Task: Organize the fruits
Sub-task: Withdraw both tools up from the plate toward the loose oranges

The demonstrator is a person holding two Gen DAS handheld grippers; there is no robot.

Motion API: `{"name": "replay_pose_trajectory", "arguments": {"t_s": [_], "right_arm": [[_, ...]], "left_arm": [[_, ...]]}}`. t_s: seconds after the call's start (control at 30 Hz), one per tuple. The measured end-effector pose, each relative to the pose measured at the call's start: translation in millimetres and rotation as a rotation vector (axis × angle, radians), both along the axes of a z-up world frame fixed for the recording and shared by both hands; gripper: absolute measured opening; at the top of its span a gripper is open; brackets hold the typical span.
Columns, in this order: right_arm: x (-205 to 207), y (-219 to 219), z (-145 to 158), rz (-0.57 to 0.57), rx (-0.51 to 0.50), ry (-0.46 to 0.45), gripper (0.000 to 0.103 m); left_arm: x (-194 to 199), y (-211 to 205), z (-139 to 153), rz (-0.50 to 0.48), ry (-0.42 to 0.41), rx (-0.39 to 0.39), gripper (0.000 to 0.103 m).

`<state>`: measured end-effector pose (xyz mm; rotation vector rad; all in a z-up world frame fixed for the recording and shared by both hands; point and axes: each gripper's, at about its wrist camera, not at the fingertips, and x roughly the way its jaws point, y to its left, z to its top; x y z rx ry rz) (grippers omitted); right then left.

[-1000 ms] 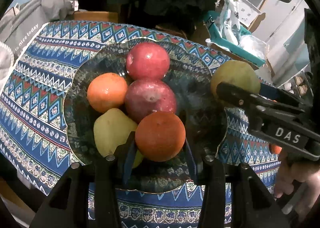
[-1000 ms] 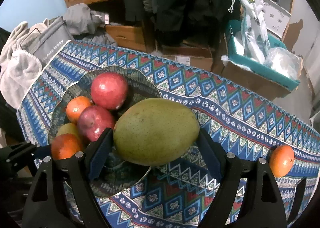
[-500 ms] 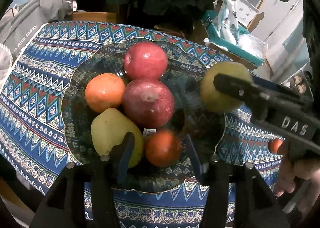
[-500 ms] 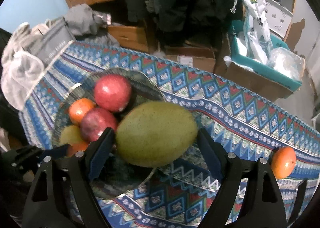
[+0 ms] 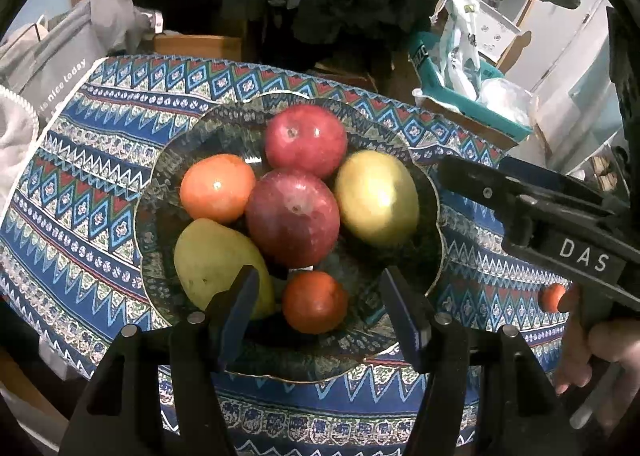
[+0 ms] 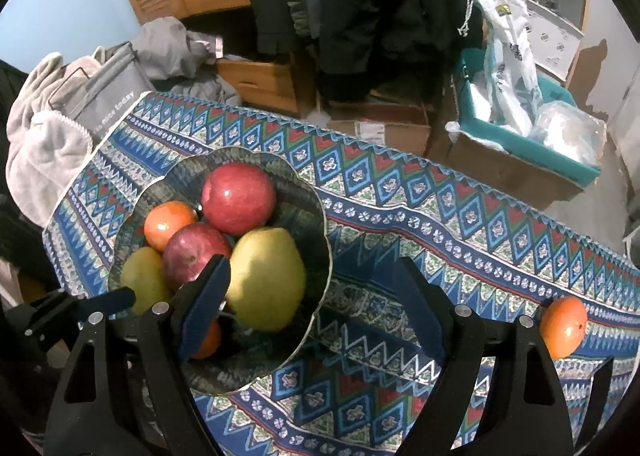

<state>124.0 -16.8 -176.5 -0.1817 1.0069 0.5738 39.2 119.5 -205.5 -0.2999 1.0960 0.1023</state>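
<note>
A dark glass plate with a wavy rim holds two red apples, an orange and a green mango. A small orange lies near the plate's front rim between the opening jaws of my left gripper, and neither pad touches it. A yellow-green mango rests in the plate by the left finger of my open right gripper, free of the pads. Another orange sits on the cloth to the right.
A blue patterned cloth covers the table. Grey towels and a bag lie off its left end. Cardboard boxes and a teal bin with plastic bags stand behind. A hand holds the right gripper's handle.
The left gripper let go of the small orange, which now lies on the plate. The right gripper carried the mango over the plate and released it there.
</note>
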Motion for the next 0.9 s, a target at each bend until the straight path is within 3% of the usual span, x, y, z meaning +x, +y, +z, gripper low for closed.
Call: {"name": "replay_pose_trajectory", "arguments": {"t_s": [0.57,0.9], "right_arm": [[-21,-32,51,-0.077,-0.004,-0.157,0.085],[-34,-60,74,-0.129,0.016,-0.2,0.085]], "left_arm": [[-8,-16,50,-0.027,-0.132,0.059,0.065],[-10,-39,66,-0.081,-0.181,0.086,0.065]]}}
